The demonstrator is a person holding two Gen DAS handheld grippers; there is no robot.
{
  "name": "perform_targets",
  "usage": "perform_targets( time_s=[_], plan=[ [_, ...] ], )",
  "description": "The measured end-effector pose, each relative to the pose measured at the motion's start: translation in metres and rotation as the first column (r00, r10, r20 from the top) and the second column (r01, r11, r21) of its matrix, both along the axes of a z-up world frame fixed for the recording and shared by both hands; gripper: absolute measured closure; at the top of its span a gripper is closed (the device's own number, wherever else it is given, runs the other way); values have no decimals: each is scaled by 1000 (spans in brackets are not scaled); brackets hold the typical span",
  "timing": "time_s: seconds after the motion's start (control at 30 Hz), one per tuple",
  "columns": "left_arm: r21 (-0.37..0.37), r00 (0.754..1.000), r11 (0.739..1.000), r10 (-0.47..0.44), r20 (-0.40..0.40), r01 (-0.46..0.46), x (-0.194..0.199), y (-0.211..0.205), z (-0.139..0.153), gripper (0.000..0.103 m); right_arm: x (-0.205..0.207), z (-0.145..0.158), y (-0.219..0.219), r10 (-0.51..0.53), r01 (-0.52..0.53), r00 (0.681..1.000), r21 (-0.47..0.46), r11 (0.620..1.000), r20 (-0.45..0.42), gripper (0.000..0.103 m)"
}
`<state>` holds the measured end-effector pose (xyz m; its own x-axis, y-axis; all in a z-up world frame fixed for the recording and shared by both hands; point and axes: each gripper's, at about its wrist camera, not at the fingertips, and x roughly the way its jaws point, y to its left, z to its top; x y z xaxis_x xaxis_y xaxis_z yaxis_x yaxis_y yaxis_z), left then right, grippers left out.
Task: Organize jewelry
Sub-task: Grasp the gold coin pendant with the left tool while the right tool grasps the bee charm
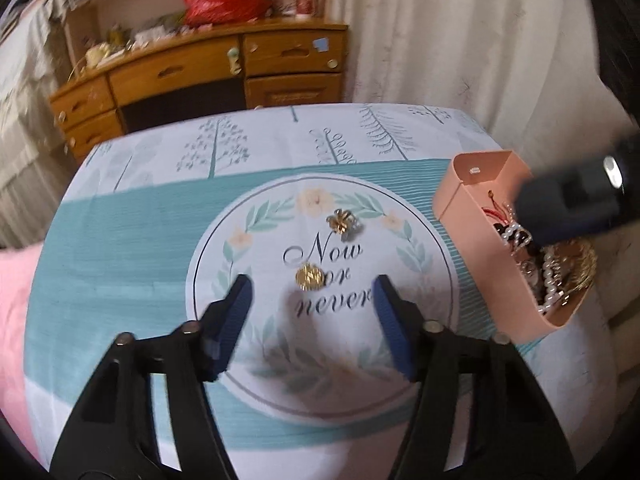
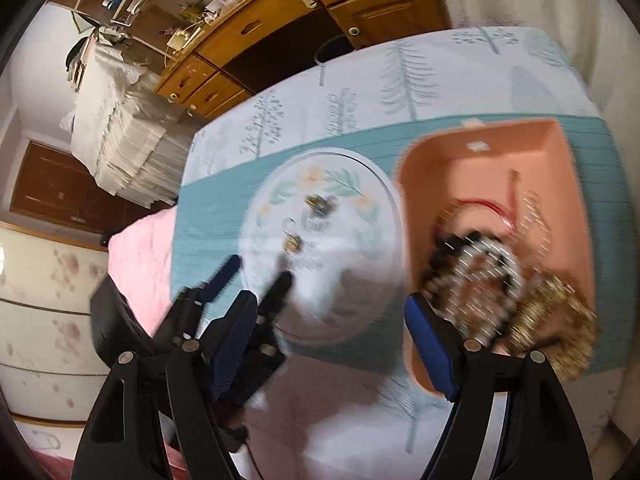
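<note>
A round gold brooch (image 1: 308, 277) lies on the printed cloth just ahead of my left gripper (image 1: 311, 296), which is open and empty with the brooch between and slightly beyond its fingertips. A gold flower-shaped piece (image 1: 343, 222) lies farther back. A pink box (image 1: 476, 240) at the right holds pearls, beads and gold chains (image 1: 552, 276). My right gripper (image 2: 332, 316) is open and empty, hovering above the box's near left wall (image 2: 412, 240); it shows blurred over the box in the left wrist view (image 1: 576, 200). The jewelry pile (image 2: 484, 276), both loose pieces (image 2: 293, 243) and the left gripper (image 2: 256, 276) show in the right wrist view.
The cloth-covered table (image 1: 132, 240) has a round "Now or never" print. A wooden desk with drawers (image 1: 200, 76) stands behind it, a white curtain (image 1: 460, 40) at the back right, pink bedding (image 1: 12, 300) at the left.
</note>
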<state>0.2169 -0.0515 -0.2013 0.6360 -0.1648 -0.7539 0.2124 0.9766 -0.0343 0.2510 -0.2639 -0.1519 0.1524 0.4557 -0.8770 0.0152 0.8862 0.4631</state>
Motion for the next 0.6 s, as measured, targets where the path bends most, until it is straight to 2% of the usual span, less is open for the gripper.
perform_targets(
  time_s=[0.17,0.3,0.47,0.53,0.6],
  plan=[
    [36,998,998,-57,17,56,13,-6,-10,57,37,-9,32,-3,2,1000,-45,999,-23,28],
    [27,997,997,-76,-3,76,22,0,-20,63,62,-26,52,49,-50,999,-107,993,-19,43],
    [-22,995,995,-96,-42,95,31,11,-32,67,77,-46,81,187,-187,982,-234,954,-23,53],
    [-16,994,994,-108,-26,107,31,13,-33,69,81,-52,92,229,-227,973,-284,932,-27,54],
    [-18,992,992,-122,-19,122,32,14,-35,70,81,-61,95,250,-248,968,-292,924,-31,56]
  ],
)
